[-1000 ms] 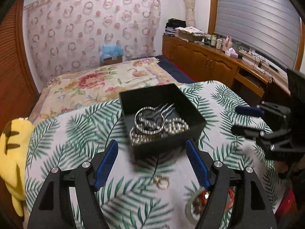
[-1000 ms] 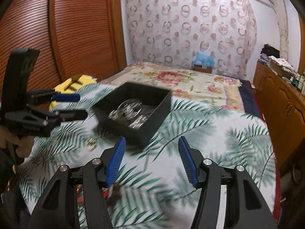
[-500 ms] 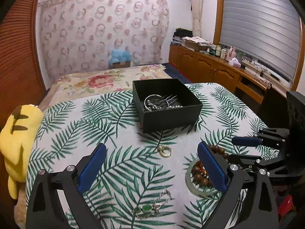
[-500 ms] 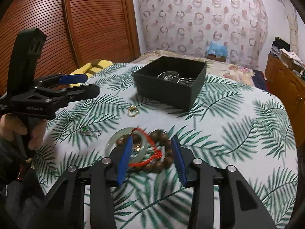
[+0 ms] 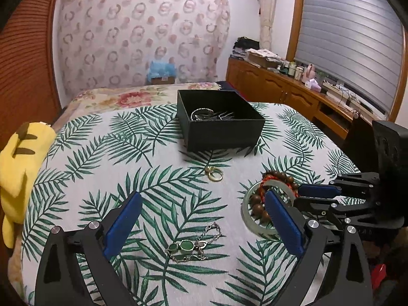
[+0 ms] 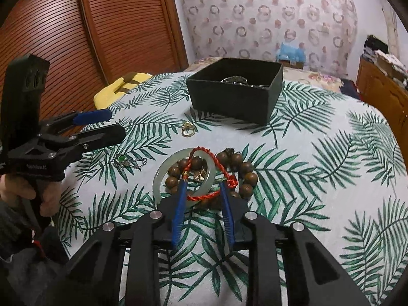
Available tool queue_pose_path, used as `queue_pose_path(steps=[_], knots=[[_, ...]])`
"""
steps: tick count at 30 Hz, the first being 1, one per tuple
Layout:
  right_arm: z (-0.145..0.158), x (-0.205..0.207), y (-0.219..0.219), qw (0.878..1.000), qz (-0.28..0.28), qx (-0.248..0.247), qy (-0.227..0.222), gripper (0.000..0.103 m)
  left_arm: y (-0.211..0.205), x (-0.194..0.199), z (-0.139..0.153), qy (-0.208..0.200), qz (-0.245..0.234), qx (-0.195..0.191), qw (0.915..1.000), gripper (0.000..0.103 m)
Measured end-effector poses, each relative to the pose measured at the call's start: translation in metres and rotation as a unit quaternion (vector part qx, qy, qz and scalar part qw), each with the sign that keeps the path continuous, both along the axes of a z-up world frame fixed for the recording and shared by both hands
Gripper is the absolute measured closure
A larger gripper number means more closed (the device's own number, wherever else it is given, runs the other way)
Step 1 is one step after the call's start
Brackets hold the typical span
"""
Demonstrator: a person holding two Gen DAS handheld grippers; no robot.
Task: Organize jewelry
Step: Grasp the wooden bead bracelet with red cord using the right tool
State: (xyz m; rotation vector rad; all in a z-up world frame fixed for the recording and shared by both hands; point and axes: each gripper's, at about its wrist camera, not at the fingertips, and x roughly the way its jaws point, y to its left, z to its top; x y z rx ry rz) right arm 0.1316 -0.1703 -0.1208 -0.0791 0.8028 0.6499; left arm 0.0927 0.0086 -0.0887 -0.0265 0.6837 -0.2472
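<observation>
A black jewelry box (image 5: 220, 125) (image 6: 236, 93) holds silver bangles (image 5: 202, 114) at the table's far side. A gold ring (image 5: 215, 174) (image 6: 188, 130) lies in front of it. A green-stone chain bracelet (image 5: 190, 246) (image 6: 127, 162) lies between the open fingers of my left gripper (image 5: 201, 219) (image 6: 102, 123). My right gripper (image 6: 202, 191) (image 5: 309, 195) is open, its fingertips straddling the near rim of a pale jade bangle (image 6: 163, 176) (image 5: 246, 210) piled with a wooden bead bracelet (image 6: 244, 176) (image 5: 257, 204) and a red cord (image 6: 224, 169).
The table wears a palm-leaf cloth (image 5: 127, 158). A yellow plush toy (image 5: 17, 168) sits at its left edge. A floral bed (image 5: 122, 97) lies behind, a wooden cabinet (image 5: 280, 94) to the right, and slatted wooden doors (image 6: 89, 30) to the left.
Both grippers have pulled back from the box toward the near side. The right gripper has dropped to the bangle pile and its fingers have narrowed around the rim.
</observation>
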Motion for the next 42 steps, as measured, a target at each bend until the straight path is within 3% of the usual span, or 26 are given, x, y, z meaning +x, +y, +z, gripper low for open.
queue_pose_path(steps=[7,13,27,32,36,42], knots=[[0.0,-0.002,-0.001,1.0,0.004,0.012,0.011,0.082,-0.001,0.0,-0.003,0.006,-0.001,-0.003,1.0,0.01],[0.001,-0.004,-0.001,1.0,0.011,0.019,0.013,0.103,-0.006,0.001,-0.004,0.008,-0.006,-0.005,0.9999,0.01],[0.012,-0.008,-0.009,1.0,0.012,0.008,-0.017,0.102,-0.013,0.0,-0.006,0.013,-0.01,-0.003,0.9999,0.01],[0.013,-0.012,0.013,0.999,0.044,-0.014,-0.028,0.102,-0.007,0.0,-0.009,0.014,-0.004,-0.009,0.9999,0.01],[0.01,-0.006,0.03,0.997,0.064,-0.042,-0.03,0.09,-0.003,-0.002,-0.008,0.012,-0.003,-0.01,0.9999,0.01],[0.004,0.007,0.047,0.993,0.081,-0.086,-0.01,0.09,0.002,-0.003,-0.007,0.011,0.0,-0.014,0.9998,0.01]])
